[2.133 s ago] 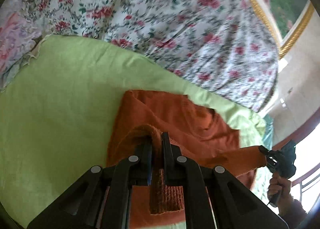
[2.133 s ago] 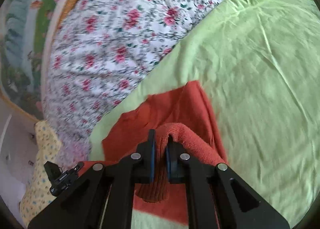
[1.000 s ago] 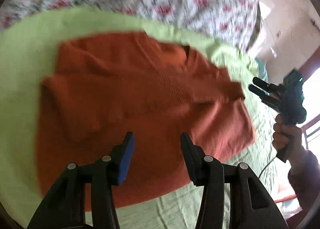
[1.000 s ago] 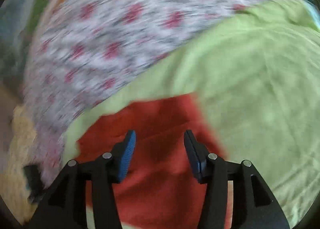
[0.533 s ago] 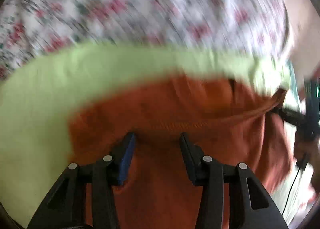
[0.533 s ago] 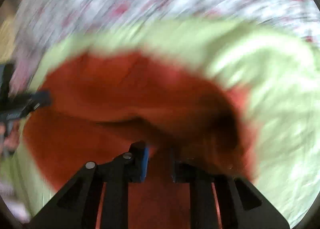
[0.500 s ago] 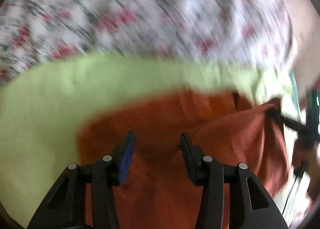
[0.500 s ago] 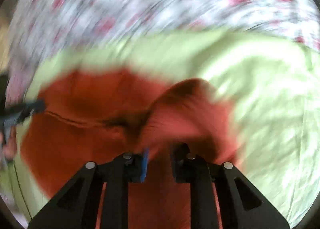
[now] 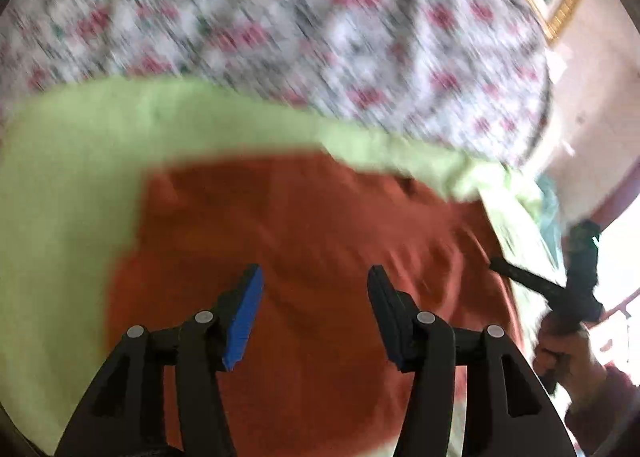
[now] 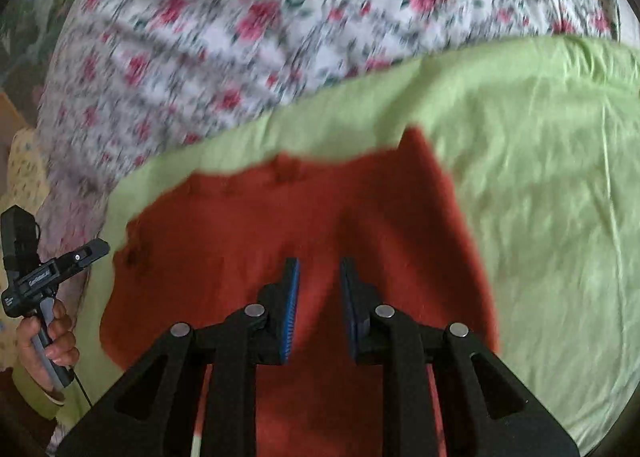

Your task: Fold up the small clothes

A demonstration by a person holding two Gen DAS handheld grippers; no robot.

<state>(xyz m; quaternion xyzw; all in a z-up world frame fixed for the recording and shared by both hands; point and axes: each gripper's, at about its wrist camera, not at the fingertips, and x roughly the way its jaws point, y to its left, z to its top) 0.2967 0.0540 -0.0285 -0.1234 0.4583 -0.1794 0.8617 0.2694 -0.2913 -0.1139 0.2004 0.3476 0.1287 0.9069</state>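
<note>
An orange-red knitted sweater (image 9: pixel 320 225) lies spread on a light green sheet (image 9: pixel 72 177). In the left wrist view my left gripper (image 9: pixel 315 277) hovers over its middle. The jaws are opening and nothing is between the blue pads. In the right wrist view the sweater (image 10: pixel 240 225) fills the lower middle. My right gripper (image 10: pixel 320 269) stands narrow, with red fabric filling the gap between its pads. The right gripper (image 9: pixel 498 265) also shows at the sweater's right edge, and the left gripper (image 10: pixel 98 249) off its left edge. Both views are blurred.
A floral quilt (image 9: pixel 280 17) covers the bed beyond the green sheet (image 10: pixel 540 177). A hand (image 9: pixel 560 349) holds the right gripper's handle; another hand (image 10: pixel 52 341) holds the left one. A gold picture frame (image 9: pixel 560 5) is at the upper right.
Both grippers let go of the sweater parts they held two seconds ago. The left jaws then spread wider. The right jaws closed again on fabric at the sweater's right side and moved with it.
</note>
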